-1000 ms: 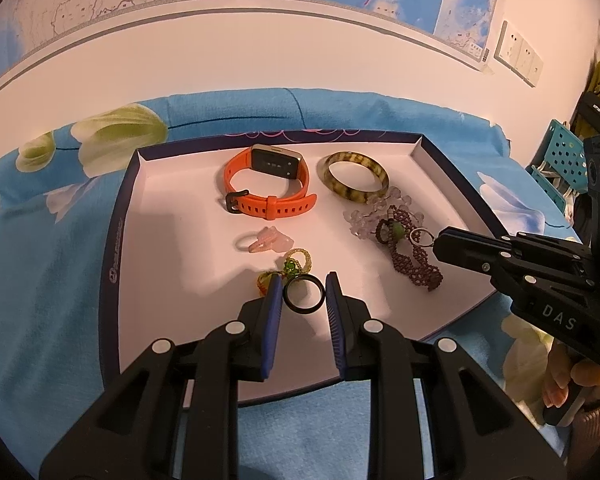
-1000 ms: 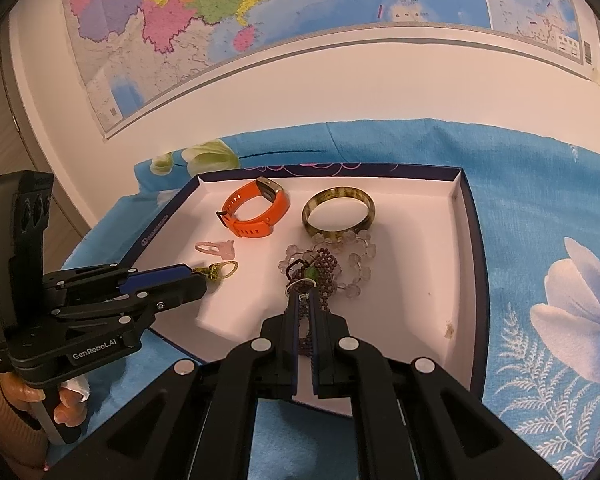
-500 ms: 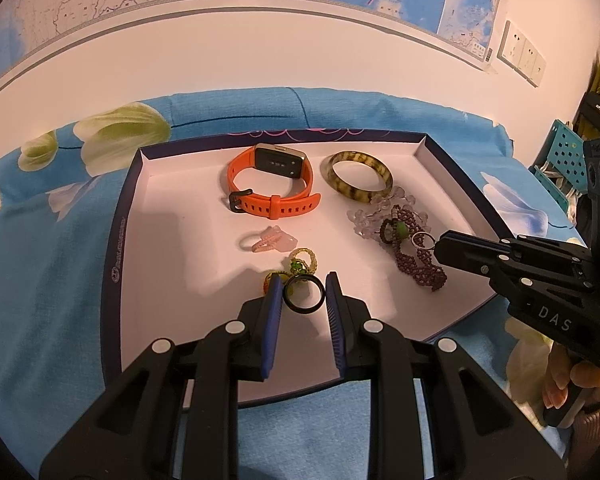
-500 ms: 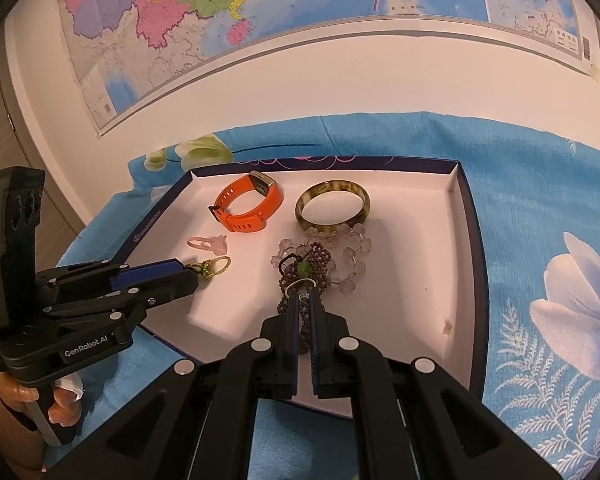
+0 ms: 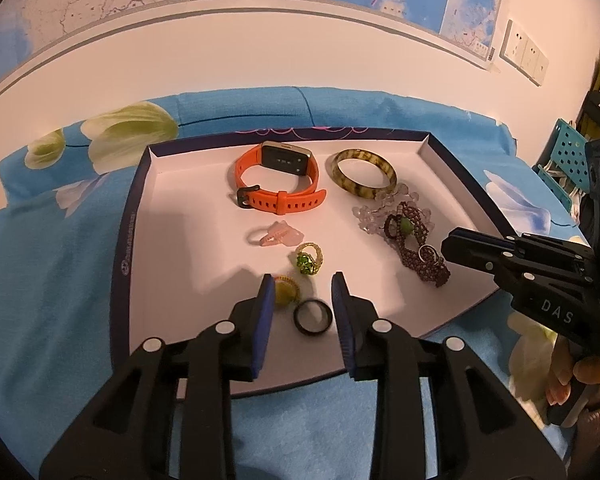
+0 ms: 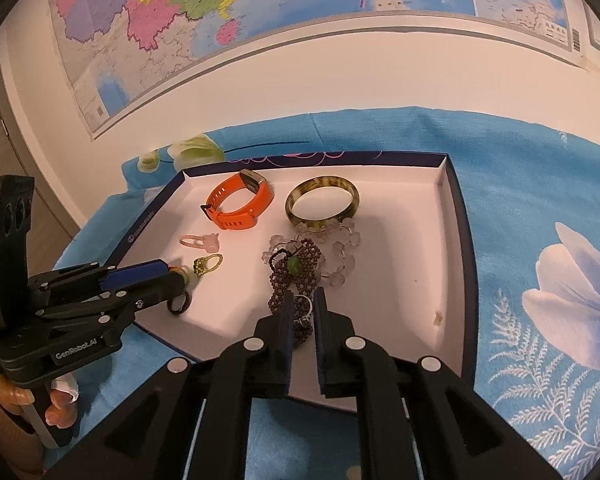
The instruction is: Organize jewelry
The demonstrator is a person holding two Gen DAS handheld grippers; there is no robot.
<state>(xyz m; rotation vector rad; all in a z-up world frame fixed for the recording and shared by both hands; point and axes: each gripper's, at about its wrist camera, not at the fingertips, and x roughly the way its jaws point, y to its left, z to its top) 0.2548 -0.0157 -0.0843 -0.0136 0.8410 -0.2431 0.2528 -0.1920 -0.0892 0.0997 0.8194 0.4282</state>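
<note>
Left wrist view: left gripper [image 5: 300,308] fingers have just been opening, black band ring [image 5: 313,317] lying released between them on white tray [image 5: 188,240]. Right gripper [image 6: 303,314] likewise parting around small silver ring [image 6: 303,307]. Withdraw straight back; avoid nudging either ring.

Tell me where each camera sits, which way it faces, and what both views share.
Left wrist: on the left gripper, angled down at the tray; black ring between open jaws; right gripper enters from the right.
Right wrist: on the right gripper, angled down over the silver ring.
Shared: tray, orange watch, bangle.
</note>
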